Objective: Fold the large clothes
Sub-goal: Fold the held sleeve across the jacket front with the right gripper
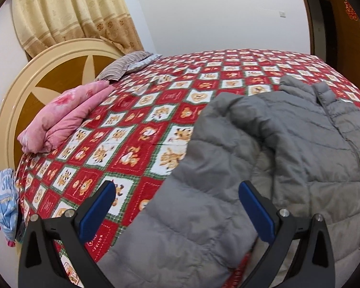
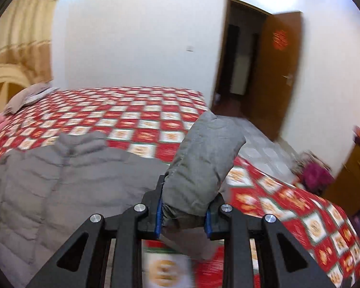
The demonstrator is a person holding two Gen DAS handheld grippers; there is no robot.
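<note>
A: Where is the garment, and which step is in hand?

B: The grey quilted puffer jacket (image 1: 288,158) lies spread on the red-checked bedspread (image 1: 136,124), at the near side of the bed, well apart from the pink folded quilt (image 1: 64,117) by the headboard. Judged step: the sleeve fold. The right sleeve (image 2: 204,158) stands raised off the bedspread.

A: State of the tools?

B: The right gripper (image 2: 183,218) is clamped on the sleeve near its cuff end; both blue pads press the fabric. The left gripper (image 1: 177,212) hovers above the jacket's left sleeve, jaws wide apart, holding nothing.

A: Next move?

B: Probably carry the sleeve across the jacket body and lay it flat before release.
</note>
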